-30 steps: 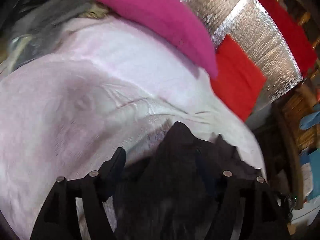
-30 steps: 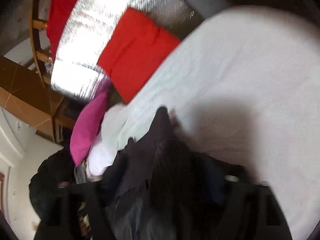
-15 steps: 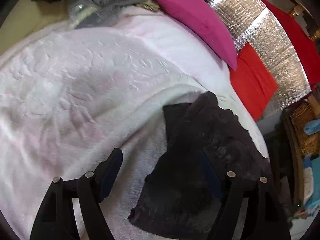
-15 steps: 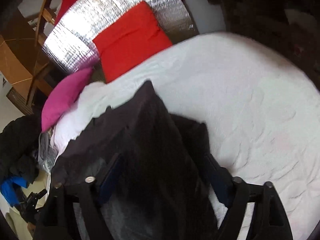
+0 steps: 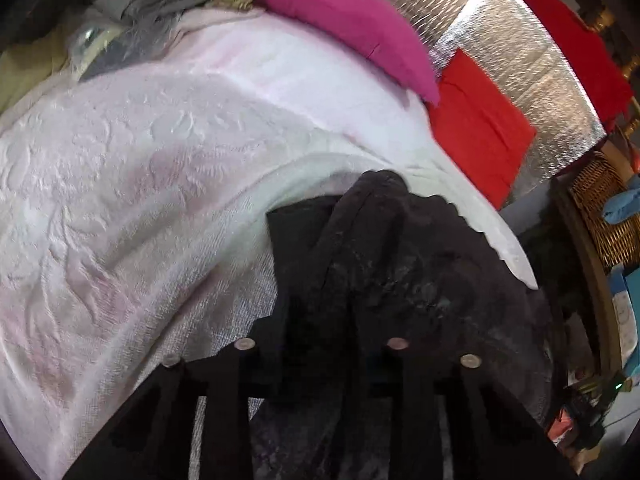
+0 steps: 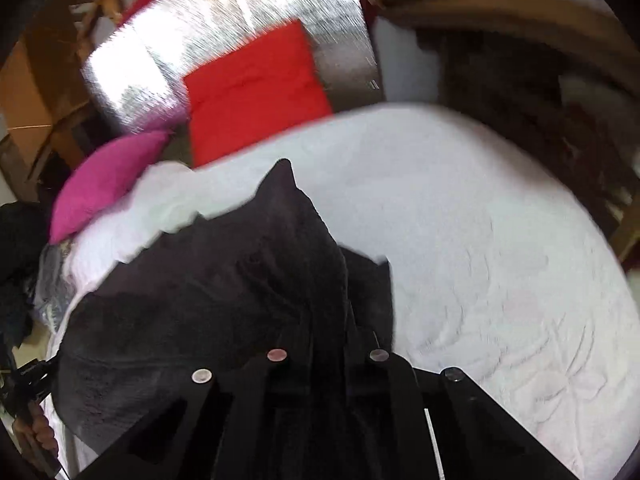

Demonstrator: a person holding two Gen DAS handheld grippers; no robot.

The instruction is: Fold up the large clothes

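Step in hand, by my reading: a fold stroke on the large black fabric garment (image 5: 384, 280), both ends held. The left gripper (image 5: 320, 320) has its fingers pressed together with a bunched ridge of the dark cloth pinched between them; the right gripper (image 6: 324, 332) likewise is closed on a gathered pleat of the same garment. The garment runs straight ahead of each gripper, rising to a peaked fold just beyond the fingertips, and its far part lies on the pale pink-white textured bedspread (image 5: 120, 200). From the right wrist view it spreads broadly to the left of the fingers, with a small flap to their right. Surface looks matte, soft, slightly linty; creased, not flat; edges uneven. Whether this is a first or later fold I cannot tell. The next move likely calls for carrying both pinched edges forward together, level, and laying them onto the far part so edges meet, then releasing. A magenta pillow (image 5: 340, 20) and a red cushion (image 5: 480, 128) lie well beyond, ahead and to the right of the left gripper.
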